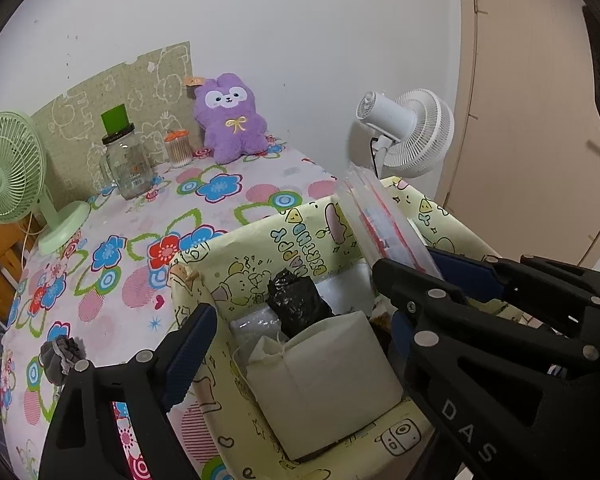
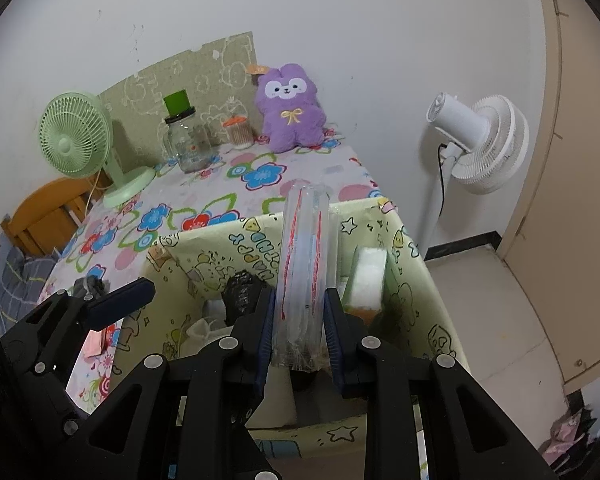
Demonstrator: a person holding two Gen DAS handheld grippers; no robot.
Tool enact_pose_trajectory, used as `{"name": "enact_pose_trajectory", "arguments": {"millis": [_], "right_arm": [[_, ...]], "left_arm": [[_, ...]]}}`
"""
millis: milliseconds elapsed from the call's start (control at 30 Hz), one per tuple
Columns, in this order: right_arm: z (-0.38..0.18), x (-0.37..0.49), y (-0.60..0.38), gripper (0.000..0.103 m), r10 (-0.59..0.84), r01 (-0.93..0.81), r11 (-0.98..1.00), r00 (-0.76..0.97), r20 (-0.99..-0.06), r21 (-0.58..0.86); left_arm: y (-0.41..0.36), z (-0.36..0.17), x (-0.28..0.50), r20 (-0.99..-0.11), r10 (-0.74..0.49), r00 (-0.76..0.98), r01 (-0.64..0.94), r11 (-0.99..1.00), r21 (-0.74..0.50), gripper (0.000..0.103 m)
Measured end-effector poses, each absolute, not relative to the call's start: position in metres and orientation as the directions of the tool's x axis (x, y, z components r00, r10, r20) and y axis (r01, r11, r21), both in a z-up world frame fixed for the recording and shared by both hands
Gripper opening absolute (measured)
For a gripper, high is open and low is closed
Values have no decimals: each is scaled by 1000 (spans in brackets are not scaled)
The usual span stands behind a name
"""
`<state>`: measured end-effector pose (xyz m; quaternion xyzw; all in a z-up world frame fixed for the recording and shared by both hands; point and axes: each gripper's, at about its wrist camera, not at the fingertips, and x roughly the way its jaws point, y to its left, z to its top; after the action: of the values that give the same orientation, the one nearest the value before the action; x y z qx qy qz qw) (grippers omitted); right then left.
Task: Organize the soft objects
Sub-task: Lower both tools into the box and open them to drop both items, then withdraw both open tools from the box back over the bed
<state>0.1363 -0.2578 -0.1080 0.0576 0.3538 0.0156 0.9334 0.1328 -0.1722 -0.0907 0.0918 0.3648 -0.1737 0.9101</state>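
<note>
Right wrist: right claw (image 2: 299, 322) clamps clear zip bag (image 2: 304, 256), long axis forward over box (image 2: 404, 280); left claw (image 1: 296, 344) spread wide.

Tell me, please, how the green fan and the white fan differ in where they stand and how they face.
The green fan stands on the flowered table, beside the glass jar; the white fan stands off the table on a tall pole, against the wall. The green fan's grille faces the camera; the white fan shows its motor housing and faces away, toward the door. Both have round ribbed grilles; neither shows visible blade motion.
</note>
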Motion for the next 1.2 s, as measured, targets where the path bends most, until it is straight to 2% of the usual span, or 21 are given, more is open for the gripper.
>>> {"name": "enact_pose_trajectory", "arguments": {"millis": [67, 133, 200, 233, 700, 1200], "right_arm": [[-108, 136, -258, 30, 68, 15, 993, 749, -659, 120], [-109, 135, -258, 38, 66, 20, 992, 747, -661, 121], [-110, 134, -261, 64, 82, 24, 989, 739, -669, 148], [-110, 134, -262, 67, 93, 24, 986, 736, -671, 163], [-97, 118, -259, 87, 59, 50, 987, 775, -629, 154], [-66, 102, -237, 96, 27, 50, 991, 828, -560, 122]], "left_arm": [[-172, -90, 132, -696, -246, 675, 381, 923, 44, 90], [-173, -90, 130, -695, -247, 675, 384, 922, 45, 91], [-173, -89, 127, -690, -254, 677, 388, 921, 42, 91], [-173, -88, 126, -688, -254, 679, 387, 921, 42, 92], [-167, -75, 118, -672, -264, 692, 368, 930, 14, 95], [-146, -49, 104, -619, -255, 743, 332, 943, 11, 97]]}}
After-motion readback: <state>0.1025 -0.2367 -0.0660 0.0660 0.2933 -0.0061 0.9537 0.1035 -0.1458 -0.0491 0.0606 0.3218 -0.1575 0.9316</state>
